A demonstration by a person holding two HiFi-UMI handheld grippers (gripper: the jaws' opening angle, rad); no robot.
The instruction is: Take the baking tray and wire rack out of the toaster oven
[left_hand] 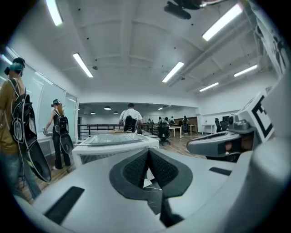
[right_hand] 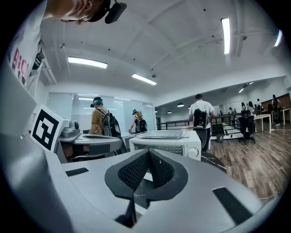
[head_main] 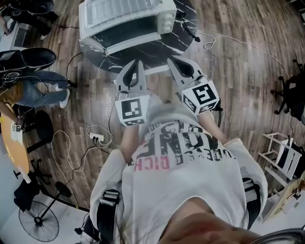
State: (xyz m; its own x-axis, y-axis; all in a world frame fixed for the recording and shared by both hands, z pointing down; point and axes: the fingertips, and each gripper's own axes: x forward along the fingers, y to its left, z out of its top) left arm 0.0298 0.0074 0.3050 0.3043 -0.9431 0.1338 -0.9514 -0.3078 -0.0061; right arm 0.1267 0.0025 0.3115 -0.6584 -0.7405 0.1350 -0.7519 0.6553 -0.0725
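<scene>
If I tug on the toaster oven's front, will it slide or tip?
It would probably slide rather than tip: the toaster oven is a wide, low box. The dark table under it looks glossy, so it likely offers little grip. As a cased appliance, the oven probably resists light pushes.

Open-plan office or lab: desks point(right_hand: 263, 117), office chairs point(right_hand: 247, 124), ceiling strip lights point(right_hand: 87, 62), wood-plank floor point(right_hand: 254, 159).

Power strip point(head_main: 96, 137) and fan point(head_main: 40, 221) on floor point(head_main: 238, 57)
</scene>
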